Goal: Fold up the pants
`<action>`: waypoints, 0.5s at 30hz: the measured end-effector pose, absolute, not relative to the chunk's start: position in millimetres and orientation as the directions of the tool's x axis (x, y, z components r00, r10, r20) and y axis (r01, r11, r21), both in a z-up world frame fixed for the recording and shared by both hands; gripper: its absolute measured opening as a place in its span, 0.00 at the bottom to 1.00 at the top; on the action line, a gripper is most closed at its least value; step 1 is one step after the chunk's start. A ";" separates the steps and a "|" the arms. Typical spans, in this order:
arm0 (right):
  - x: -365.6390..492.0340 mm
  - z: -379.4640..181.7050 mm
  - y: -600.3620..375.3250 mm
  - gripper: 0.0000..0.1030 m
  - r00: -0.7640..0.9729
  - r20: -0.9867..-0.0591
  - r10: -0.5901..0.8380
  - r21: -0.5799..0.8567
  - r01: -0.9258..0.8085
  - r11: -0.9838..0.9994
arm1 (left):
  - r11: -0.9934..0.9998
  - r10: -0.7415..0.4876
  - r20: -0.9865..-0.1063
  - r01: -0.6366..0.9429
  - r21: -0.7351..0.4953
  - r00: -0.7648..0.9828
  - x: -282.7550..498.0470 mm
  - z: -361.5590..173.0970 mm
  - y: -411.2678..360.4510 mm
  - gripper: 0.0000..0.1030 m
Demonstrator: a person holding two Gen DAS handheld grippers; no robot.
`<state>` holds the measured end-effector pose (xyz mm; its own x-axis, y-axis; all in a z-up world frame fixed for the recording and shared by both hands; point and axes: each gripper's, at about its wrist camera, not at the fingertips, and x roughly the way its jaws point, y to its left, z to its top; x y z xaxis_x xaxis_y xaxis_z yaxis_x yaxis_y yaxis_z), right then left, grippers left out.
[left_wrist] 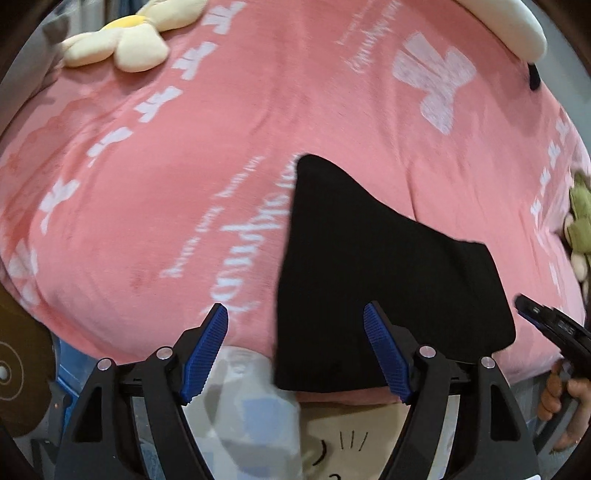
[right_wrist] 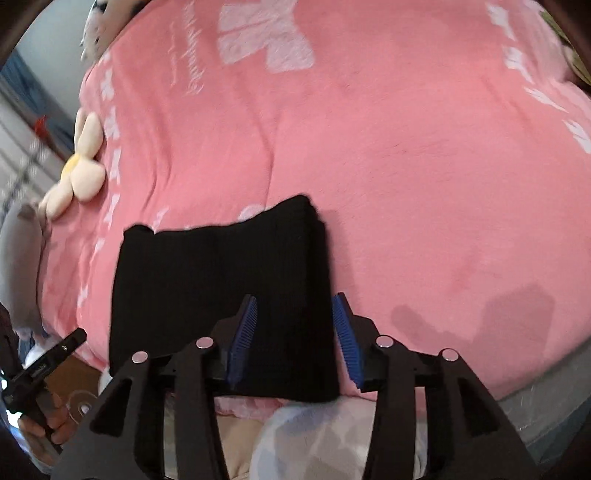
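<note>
The black pants (left_wrist: 384,273) lie folded into a compact stack on the pink blanket (left_wrist: 184,155) near the bed's front edge. They also show in the right wrist view (right_wrist: 221,295). My left gripper (left_wrist: 295,321) is open and empty, held above the bed's edge, with its right finger over the pants' near left corner. My right gripper (right_wrist: 295,314) is open and empty, its blue pads (right_wrist: 347,339) hovering over the right part of the stack. The right gripper's tip (left_wrist: 546,321) shows at the right edge of the left view.
A cream flower plush (left_wrist: 118,44) lies at the blanket's far left, also seen in the right wrist view (right_wrist: 81,166). A green plush (left_wrist: 580,221) lies at the right. A white pillow (left_wrist: 509,26) is at the back. The person's patterned clothing (left_wrist: 243,413) is below the bed edge.
</note>
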<state>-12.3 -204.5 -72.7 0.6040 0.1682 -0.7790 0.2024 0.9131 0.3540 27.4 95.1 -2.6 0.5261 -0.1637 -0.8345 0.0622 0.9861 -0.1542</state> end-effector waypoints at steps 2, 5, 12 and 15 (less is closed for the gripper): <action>-3.1 -92.0 -196.8 0.34 0.561 -0.801 0.208 0.369 0.190 0.910 | 0.988 -0.154 -0.840 0.086 -0.128 0.520 26.8 -5.4 83.7 0.71; -8.9 -79.0 -181.4 0.14 0.584 -0.788 0.196 0.338 0.145 0.930 | 0.990 -0.133 -0.854 0.105 -0.092 0.502 27.7 -12.5 71.2 0.71; -24.3 -78.9 -171.6 0.17 0.554 -0.832 0.021 0.113 0.131 0.985 | 0.990 -0.100 -0.875 0.138 -0.039 0.474 34.5 -31.9 54.3 0.71; -38.1 -68.9 -188.5 0.29 0.604 -0.795 0.045 0.211 0.207 0.955 | 0.992 -0.036 -0.887 0.127 0.025 0.459 41.9 -49.6 53.8 0.72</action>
